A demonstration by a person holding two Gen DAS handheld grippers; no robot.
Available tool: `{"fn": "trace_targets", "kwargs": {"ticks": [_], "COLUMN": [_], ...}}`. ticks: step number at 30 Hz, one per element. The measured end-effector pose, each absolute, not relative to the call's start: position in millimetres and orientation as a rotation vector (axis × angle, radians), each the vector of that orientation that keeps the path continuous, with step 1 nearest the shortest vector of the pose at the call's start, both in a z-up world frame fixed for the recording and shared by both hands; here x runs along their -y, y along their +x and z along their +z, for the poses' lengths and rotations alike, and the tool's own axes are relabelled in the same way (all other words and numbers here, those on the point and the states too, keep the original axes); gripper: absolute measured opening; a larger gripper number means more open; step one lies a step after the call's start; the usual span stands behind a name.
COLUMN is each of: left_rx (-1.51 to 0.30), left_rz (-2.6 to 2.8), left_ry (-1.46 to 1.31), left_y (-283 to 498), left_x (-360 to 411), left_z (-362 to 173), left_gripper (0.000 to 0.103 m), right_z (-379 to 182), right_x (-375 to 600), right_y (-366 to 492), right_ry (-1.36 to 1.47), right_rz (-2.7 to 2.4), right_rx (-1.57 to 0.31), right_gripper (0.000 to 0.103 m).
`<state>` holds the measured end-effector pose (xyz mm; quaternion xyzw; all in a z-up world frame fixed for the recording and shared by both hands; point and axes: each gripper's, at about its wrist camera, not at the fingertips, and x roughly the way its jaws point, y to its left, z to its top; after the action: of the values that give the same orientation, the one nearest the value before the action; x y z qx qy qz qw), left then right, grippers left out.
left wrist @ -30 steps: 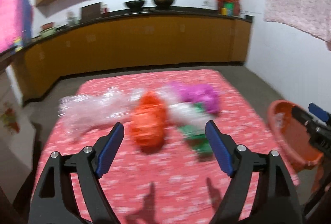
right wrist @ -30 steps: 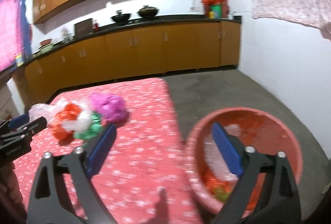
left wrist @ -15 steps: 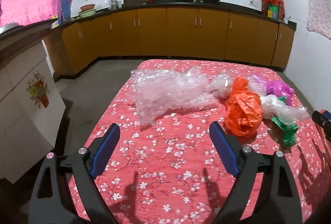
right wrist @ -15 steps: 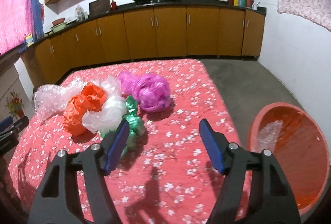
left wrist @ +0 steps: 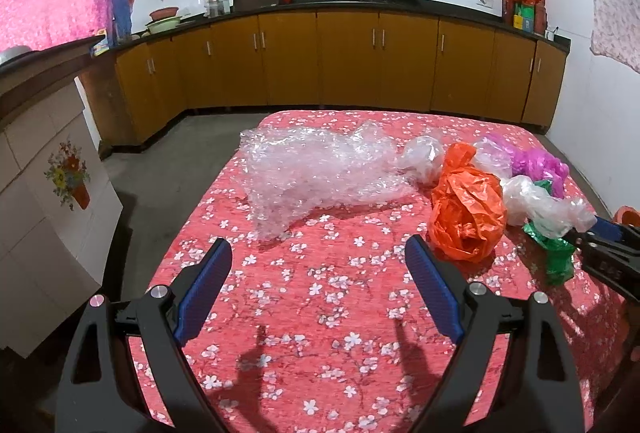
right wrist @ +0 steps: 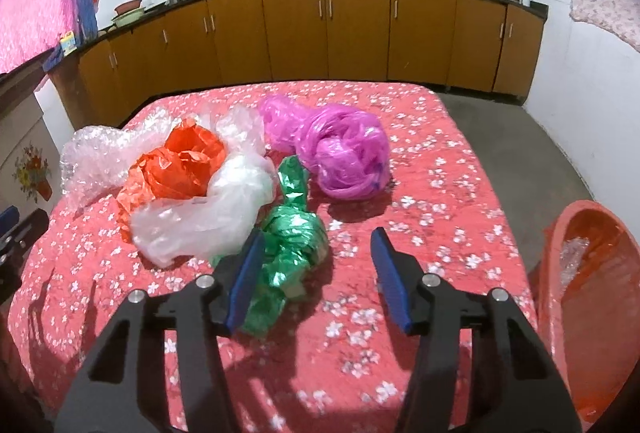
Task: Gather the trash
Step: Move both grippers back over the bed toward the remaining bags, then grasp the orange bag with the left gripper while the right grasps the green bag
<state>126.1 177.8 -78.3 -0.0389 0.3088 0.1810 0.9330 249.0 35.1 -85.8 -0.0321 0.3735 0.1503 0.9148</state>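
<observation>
The right gripper [right wrist: 316,265] is closing over the table [right wrist: 440,193], the green bag [right wrist: 292,237] between its jaws but not yet pinched, its long axis running away from the camera. The left gripper [left wrist: 318,281] hangs wide and empty. Six crumpled plastics; one tub [right wrist: 592,293]. No legible writing.

Before me, the red floral-clothed table [left wrist: 320,297] carries bubble wrap [left wrist: 312,173], an orange bag [left wrist: 468,217], a clear bag [right wrist: 208,217], a green bag [right wrist: 292,233] and a purple bag [right wrist: 344,153].
</observation>
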Motion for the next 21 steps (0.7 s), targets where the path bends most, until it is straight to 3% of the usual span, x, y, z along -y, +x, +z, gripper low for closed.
{"fn": "trace_targets", "kwargs": {"ticks": [3,5,8,21], "left_rx": [-0.629,-0.625,-0.62,-0.661], "left_rz": [0.358,0.346,0.317,0.197], "left_ry": [-0.095,-0.102,-0.103,-0.092], "left_y": [129.3,131.6,137.2,192.1], "left_x": [-175.6,-173.2,-165.5,-118.9], "left_z": [-76.5,-74.7,-71.6,-71.7], "left_gripper": [0.088,0.088,0.088,0.091], "right_z": [-89.6,-92.8,-95.4,-87.2], "right_x": [-41.1,-42.7,-40.2,14.7], "right_y": [253.6,256.8,256.9,236.3], "right_ry": [-0.084,-0.089,-0.087,-0.055], "right_rz": [0.316,0.327,0.341,0.26], "right_rx": [-0.784,-0.806,-0.827,-0.801], "right_gripper": [0.054,0.035,0.026,0.025]}}
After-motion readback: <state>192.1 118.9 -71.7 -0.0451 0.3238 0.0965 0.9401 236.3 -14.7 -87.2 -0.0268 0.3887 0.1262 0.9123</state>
